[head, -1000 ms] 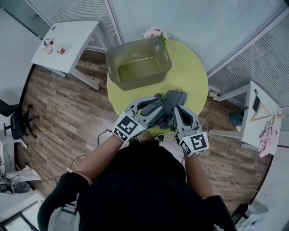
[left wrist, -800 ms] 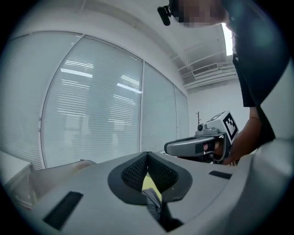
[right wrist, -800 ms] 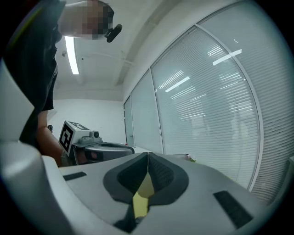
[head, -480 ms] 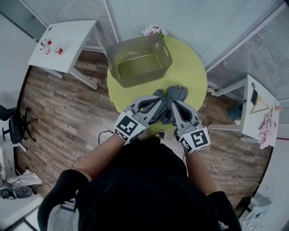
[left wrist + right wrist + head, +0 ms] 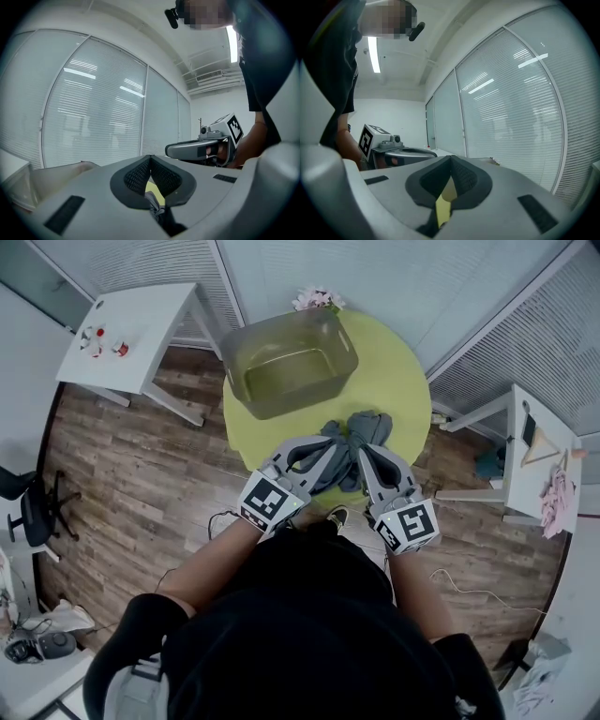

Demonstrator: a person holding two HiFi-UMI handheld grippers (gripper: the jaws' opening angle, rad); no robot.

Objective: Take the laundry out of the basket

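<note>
Nothing more inside the basket [image 5: 291,367]: only its bare floor, at the far side of the yellow table [image 5: 394,371]. Out of it already, the laundry [image 5: 364,427], lying as one grey crumpled heap on the table top, near the basket's front corner and closer to the person. Put there, probably, to be within reach of both tools at once.

Approached from the person's side by the left gripper [image 5: 330,446] and the right gripper [image 5: 360,452], side by side, tips leaning toward each other, both at the near edge of the cloth. Left jaws pressed together, pads [image 5: 136,176] meeting at the tip, with a grey fold caught in the slot just behind them: pinching the laundry, by the look of it. Right jaws pressed together as well, pads [image 5: 465,176] touching; through their slot only the yellow of the table, so no certainty about any cloth nipped there.

Held low and almost level, likely in order to catch a thin edge instead of digging into the pile. Taken at two points close together, perhaps for lifting one piece or drawing it open without dragging the rest. As to the basket, seems done; for the heap, better to check the right grip before raising anything.
</note>
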